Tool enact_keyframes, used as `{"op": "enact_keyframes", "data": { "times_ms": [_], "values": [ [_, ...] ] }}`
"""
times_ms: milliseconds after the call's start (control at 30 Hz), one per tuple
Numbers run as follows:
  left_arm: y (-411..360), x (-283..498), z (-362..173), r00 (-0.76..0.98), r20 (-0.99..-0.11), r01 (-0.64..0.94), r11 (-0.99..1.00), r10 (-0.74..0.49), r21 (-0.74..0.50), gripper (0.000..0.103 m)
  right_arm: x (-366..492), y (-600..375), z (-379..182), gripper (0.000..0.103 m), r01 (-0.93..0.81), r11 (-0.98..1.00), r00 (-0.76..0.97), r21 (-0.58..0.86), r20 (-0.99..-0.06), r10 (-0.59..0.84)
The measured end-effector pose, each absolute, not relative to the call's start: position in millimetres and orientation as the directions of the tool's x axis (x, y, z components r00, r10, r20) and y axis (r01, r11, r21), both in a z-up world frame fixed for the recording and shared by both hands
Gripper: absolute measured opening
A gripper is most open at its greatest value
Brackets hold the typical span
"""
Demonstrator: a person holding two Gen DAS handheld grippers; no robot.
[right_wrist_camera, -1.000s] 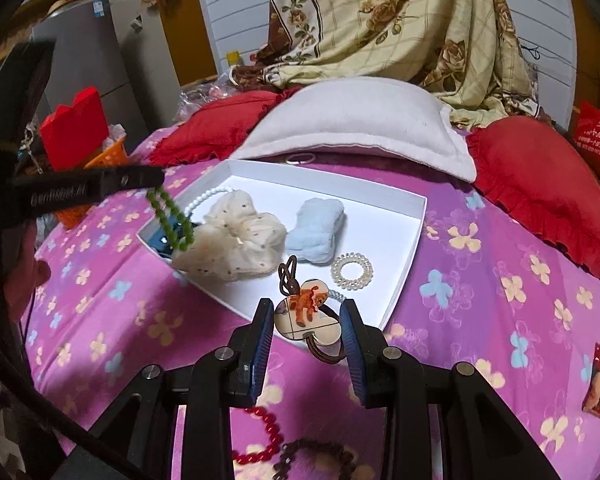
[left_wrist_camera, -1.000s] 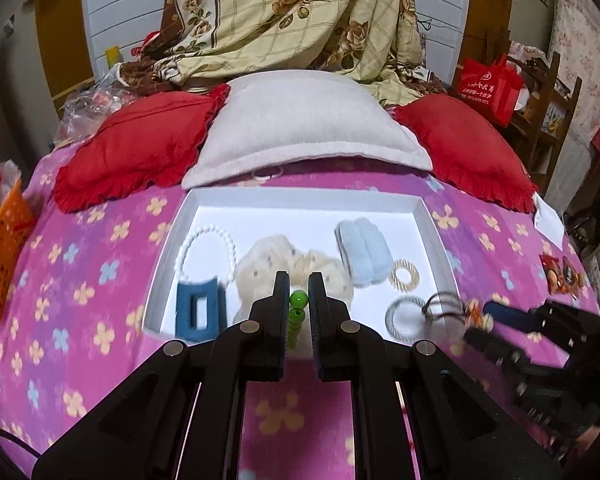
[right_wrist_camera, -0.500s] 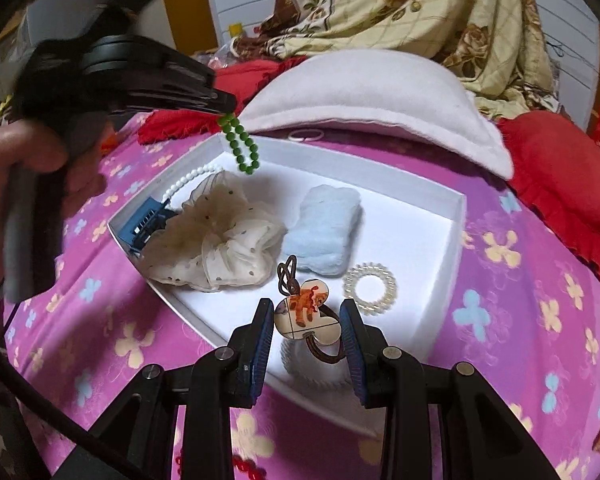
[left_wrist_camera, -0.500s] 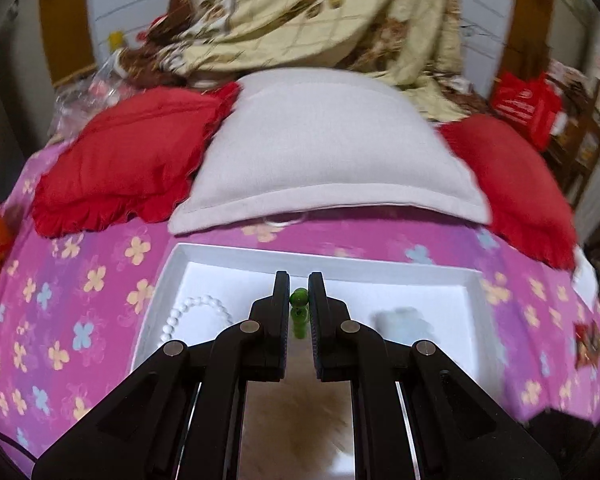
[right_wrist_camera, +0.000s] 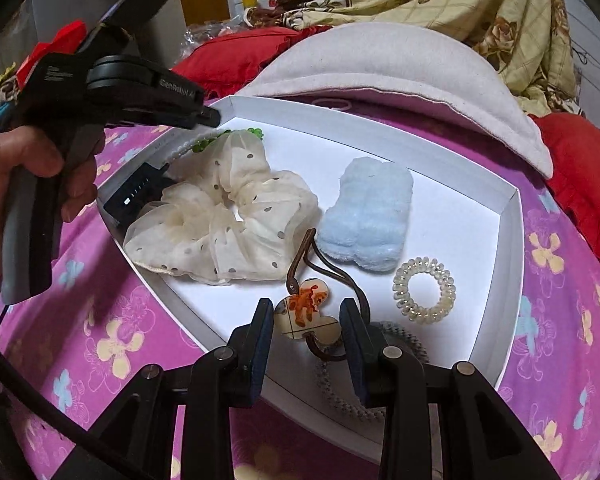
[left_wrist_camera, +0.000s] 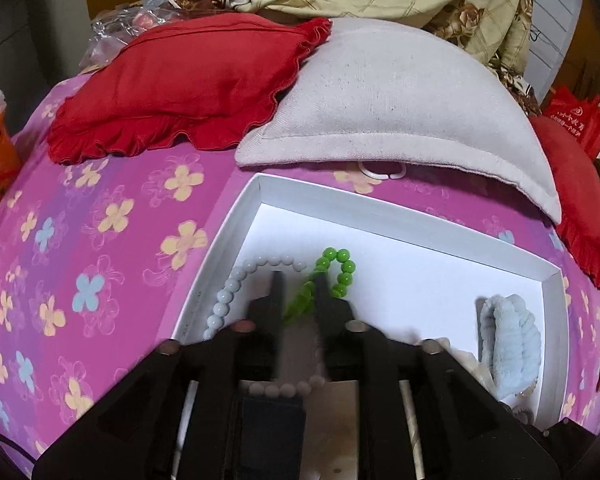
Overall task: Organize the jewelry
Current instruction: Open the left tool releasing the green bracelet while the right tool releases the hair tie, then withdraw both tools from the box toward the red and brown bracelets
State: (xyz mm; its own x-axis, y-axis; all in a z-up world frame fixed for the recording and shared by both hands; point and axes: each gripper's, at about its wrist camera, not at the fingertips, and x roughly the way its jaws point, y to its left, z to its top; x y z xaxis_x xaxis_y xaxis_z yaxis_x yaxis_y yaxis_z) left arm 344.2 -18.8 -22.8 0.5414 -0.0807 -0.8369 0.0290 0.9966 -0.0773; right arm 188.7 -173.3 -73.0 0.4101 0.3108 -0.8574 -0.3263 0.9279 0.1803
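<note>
A bed covered with a pink floral sheet (left_wrist_camera: 112,232) carries a shallow white tray (left_wrist_camera: 400,220), with a grey pillow (left_wrist_camera: 384,92) and a red ruffled cushion (left_wrist_camera: 188,76) stacked behind its far wall.

The green bead bracelet (left_wrist_camera: 334,270) lies on the tray floor near the far-left corner, its loop spreading ahead of the left gripper (left_wrist_camera: 298,284), whose fingers stand parted with a clear gap; one strand of green beads runs back between them, blurred, so whether a finger touches it cannot be told. A white bead bracelet (left_wrist_camera: 228,296) curves just beside the green one, passing under the left finger. In the right wrist view the green beads (right_wrist_camera: 224,138) peek out behind a cream dotted scrunchie (right_wrist_camera: 224,220), under the tip of the left gripper (right_wrist_camera: 210,116).

The right gripper (right_wrist_camera: 306,320) hovers above the tray's near edge, pinching a brown hair tie with a pale bear charm (right_wrist_camera: 306,312) between its fingers; the charm fills the gap between them.

Also in the tray: a dark claw clip (right_wrist_camera: 134,196) against the left wall, a light blue fluffy scrunchie (right_wrist_camera: 368,216) in the middle, a clear spiral hair tie (right_wrist_camera: 424,290) to its right, and a grey coil tie (right_wrist_camera: 400,340) partly hidden under the right gripper. Bare white floor shows along the far wall and toward the right corner (right_wrist_camera: 472,208).
</note>
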Motion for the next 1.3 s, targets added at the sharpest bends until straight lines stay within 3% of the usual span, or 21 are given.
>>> {"op": "enact_keyframes", "data": {
  "times_ms": [33, 100, 133, 500, 633, 1300],
  "values": [
    [-18, 341, -21, 0.548, -0.832, 0.027, 0.996, -0.084, -0.082, 0.054, 188, -173, -74, 0.033, -0.326, 0.927, 0.401, 0.186, -0.861, 0.313],
    [-15, 333, -17, 0.567, -0.817, 0.029, 0.994, -0.107, -0.110, 0.065, 185, -176, -72, 0.039, -0.310, 0.933, 0.411, 0.184, -0.858, 0.307],
    [-14, 330, -15, 0.573, -0.813, 0.031, 0.994, -0.107, -0.109, 0.065, 182, -179, -69, 0.045, -0.301, 0.933, 0.417, 0.195, -0.853, 0.313],
    [-20, 268, 8, 0.631, -0.772, 0.072, 0.997, -0.077, -0.040, 0.065, 142, -196, -34, 0.047, -0.237, 0.941, 0.458, 0.241, -0.827, 0.327],
    [-25, 239, 14, 0.657, -0.752, 0.088, 0.996, -0.059, -0.001, 0.065, 131, -200, -23, 0.064, -0.195, 0.949, 0.483, 0.250, -0.817, 0.314],
    [-38, 115, 38, 0.733, -0.679, 0.131, 0.989, -0.048, 0.072, 0.065, 40, -229, 12, 0.067, -0.076, 0.956, 0.547, 0.282, -0.790, 0.277]
  ]
}}
